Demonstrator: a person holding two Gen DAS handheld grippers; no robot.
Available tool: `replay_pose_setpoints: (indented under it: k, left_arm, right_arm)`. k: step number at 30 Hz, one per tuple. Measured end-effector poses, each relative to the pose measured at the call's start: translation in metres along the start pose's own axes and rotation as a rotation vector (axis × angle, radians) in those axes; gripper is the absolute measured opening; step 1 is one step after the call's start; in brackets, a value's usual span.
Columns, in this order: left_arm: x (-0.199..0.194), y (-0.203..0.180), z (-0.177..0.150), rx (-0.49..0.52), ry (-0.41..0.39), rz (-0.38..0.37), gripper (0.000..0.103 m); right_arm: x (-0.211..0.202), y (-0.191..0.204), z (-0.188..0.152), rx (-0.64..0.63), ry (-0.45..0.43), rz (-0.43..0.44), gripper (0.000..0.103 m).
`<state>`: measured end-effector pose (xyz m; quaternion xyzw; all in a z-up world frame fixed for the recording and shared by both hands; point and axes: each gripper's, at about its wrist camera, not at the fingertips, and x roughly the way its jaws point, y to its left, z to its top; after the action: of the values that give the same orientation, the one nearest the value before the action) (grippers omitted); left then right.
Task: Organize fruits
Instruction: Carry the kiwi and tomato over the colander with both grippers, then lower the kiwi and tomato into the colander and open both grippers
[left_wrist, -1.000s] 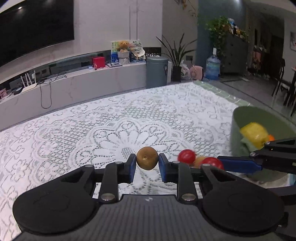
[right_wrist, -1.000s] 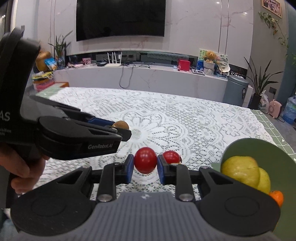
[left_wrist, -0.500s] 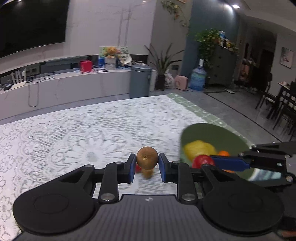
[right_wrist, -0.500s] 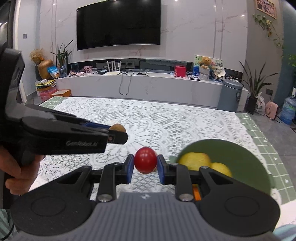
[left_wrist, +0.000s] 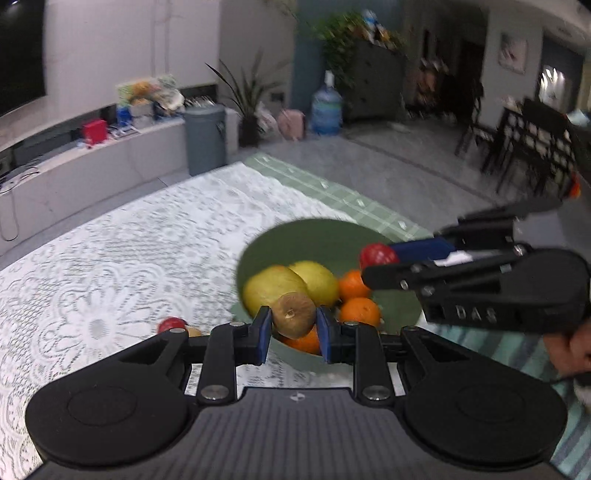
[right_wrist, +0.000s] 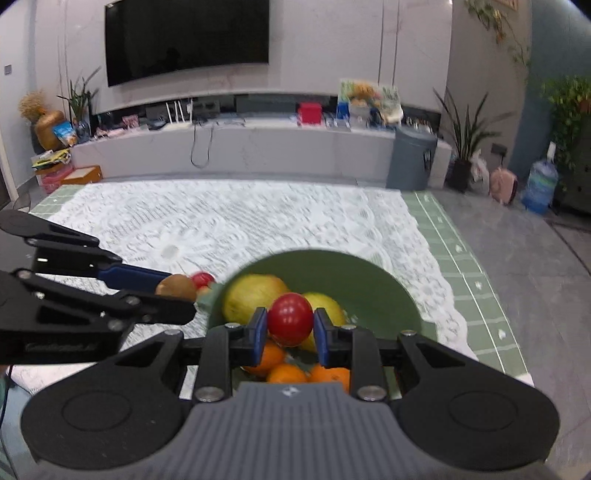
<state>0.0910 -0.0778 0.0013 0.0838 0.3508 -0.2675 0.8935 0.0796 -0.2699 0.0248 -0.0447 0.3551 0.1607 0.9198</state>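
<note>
My left gripper (left_wrist: 294, 324) is shut on a brown kiwi (left_wrist: 294, 314), held above the near rim of a green bowl (left_wrist: 321, 240). The bowl holds yellow pears (left_wrist: 271, 286) and several oranges (left_wrist: 359, 311). My right gripper (right_wrist: 290, 326) is shut on a red tomato (right_wrist: 290, 318) over the same bowl (right_wrist: 354, 275). In the left wrist view the right gripper comes in from the right with its tomato (left_wrist: 377, 253) above the bowl. In the right wrist view the left gripper reaches in from the left with the kiwi (right_wrist: 176, 287). Another red tomato (left_wrist: 170, 325) lies on the lace cloth left of the bowl.
A white lace cloth (right_wrist: 221, 221) covers the table, with a green checked cloth (right_wrist: 465, 258) showing along its right edge near the bowl. A small pale fruit (left_wrist: 193, 331) lies beside the loose tomato. Beyond the table stand a grey bin (right_wrist: 410, 158) and a low white cabinet.
Both grippers have carried their fruit up and to the right, from over the lace cloth to over the green bowl. One red tomato stayed behind on the cloth. Both grips are unchanged.
</note>
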Motion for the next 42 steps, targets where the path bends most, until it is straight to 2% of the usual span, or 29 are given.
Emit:
replay_pose_setpoints:
  k: [6, 11, 22, 32, 42]
  left_arm:
    - [0.026, -0.015, 0.012, 0.042, 0.121, -0.053, 0.029]
    - [0.045, -0.019, 0.019, 0.033, 0.216, -0.065, 0.029]
    - [0.068, -0.016, 0.025, 0.051, 0.330, -0.056, 0.029]
    - [0.086, -0.014, 0.024, 0.061, 0.374, -0.066, 0.029]
    - [0.100, -0.011, 0.020, 0.066, 0.395, -0.102, 0.030]
  right_arm:
    - [0.017, -0.022, 0.003, -0.030, 0.125, -0.002, 0.024]
    - [0.031, -0.029, 0.004, -0.053, 0.194, 0.060, 0.024]
    - [0.067, -0.030, 0.011, -0.089, 0.349, 0.165, 0.024]
    - [0.087, -0.029, 0.006, -0.108, 0.448, 0.209, 0.024]
    - [0.092, -0.031, 0.003, -0.119, 0.482, 0.220, 0.024]
